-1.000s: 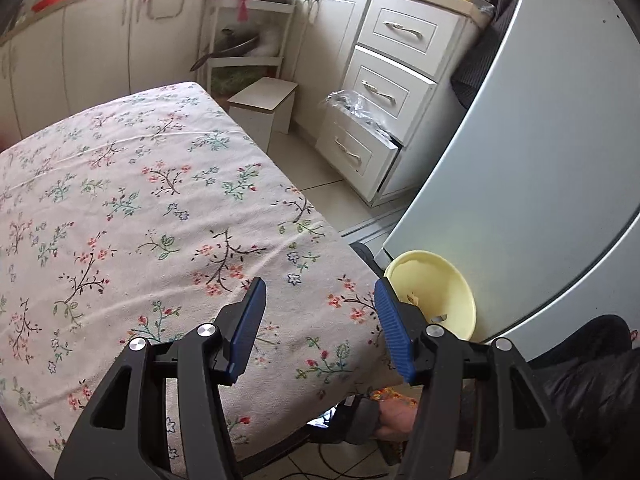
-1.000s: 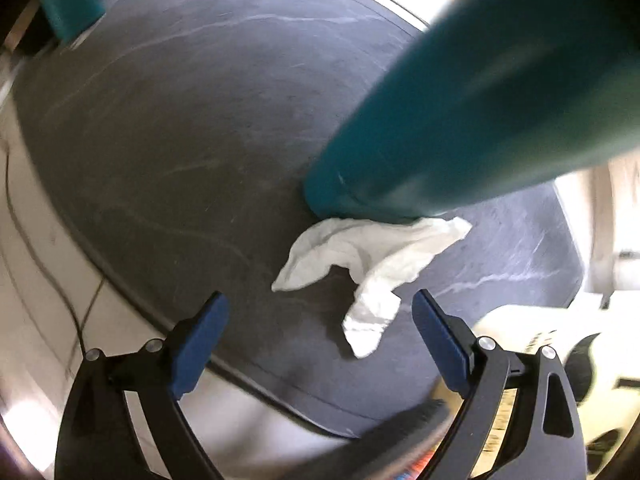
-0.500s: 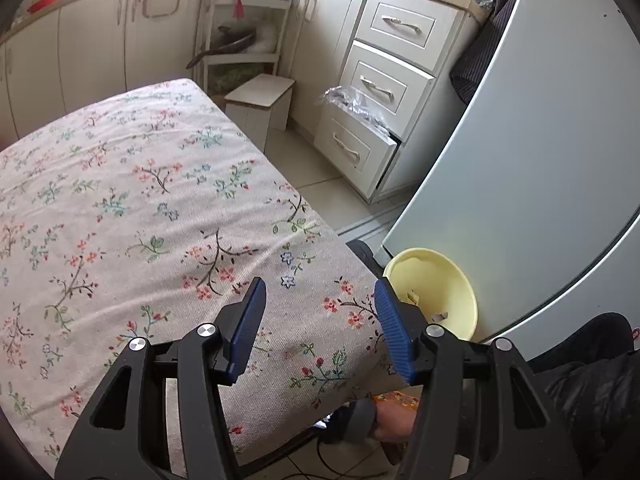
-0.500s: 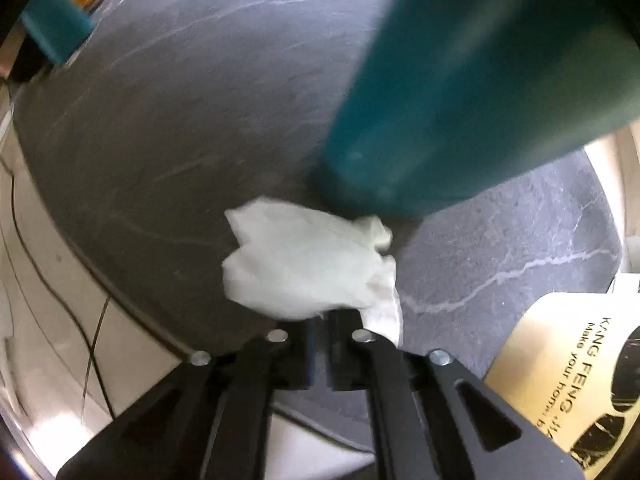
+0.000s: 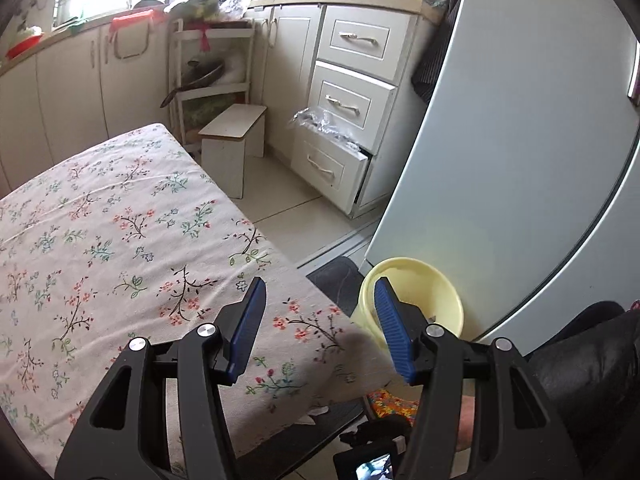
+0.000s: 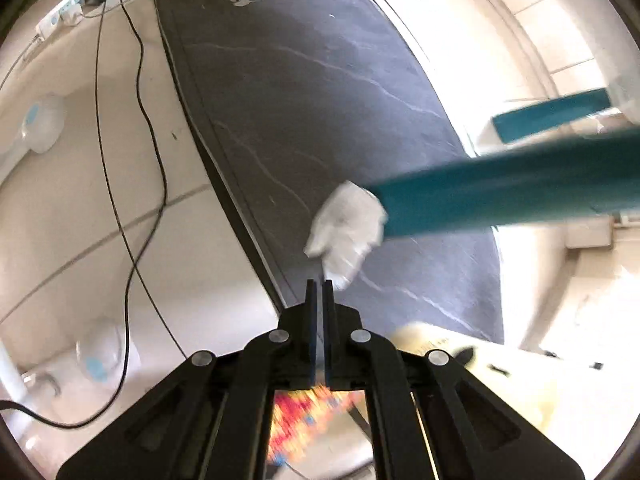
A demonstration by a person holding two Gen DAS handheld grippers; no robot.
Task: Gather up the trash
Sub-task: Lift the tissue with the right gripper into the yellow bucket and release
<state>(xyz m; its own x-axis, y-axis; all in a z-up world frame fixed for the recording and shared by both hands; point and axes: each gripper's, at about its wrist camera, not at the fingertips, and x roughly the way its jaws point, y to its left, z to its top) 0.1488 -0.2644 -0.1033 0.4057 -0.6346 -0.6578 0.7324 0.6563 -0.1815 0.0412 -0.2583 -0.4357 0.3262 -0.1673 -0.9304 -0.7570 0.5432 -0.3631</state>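
My right gripper (image 6: pixel 319 285) is shut on a crumpled white tissue (image 6: pixel 346 229) and holds it up above the dark floor mat (image 6: pixel 320 80), beside a teal table leg (image 6: pixel 504 200). My left gripper (image 5: pixel 318 324) is open and empty, hovering over the edge of the floral tablecloth (image 5: pixel 120 240). A yellow plastic bin (image 5: pixel 416 296) stands on the floor beside the fridge, just past the left gripper's right finger.
A white fridge (image 5: pixel 520 160) stands at right. Cream cabinets with a part-open drawer (image 5: pixel 328 160) and a small white stool (image 5: pixel 234 136) are beyond the table. A black cable (image 6: pixel 132 160) and a power strip (image 6: pixel 80 0) lie on the tiled floor left of the mat.
My right gripper shut on the tissue and has lifted it off the mat, away from the table leg. My left gripper has shifted slightly, still open.
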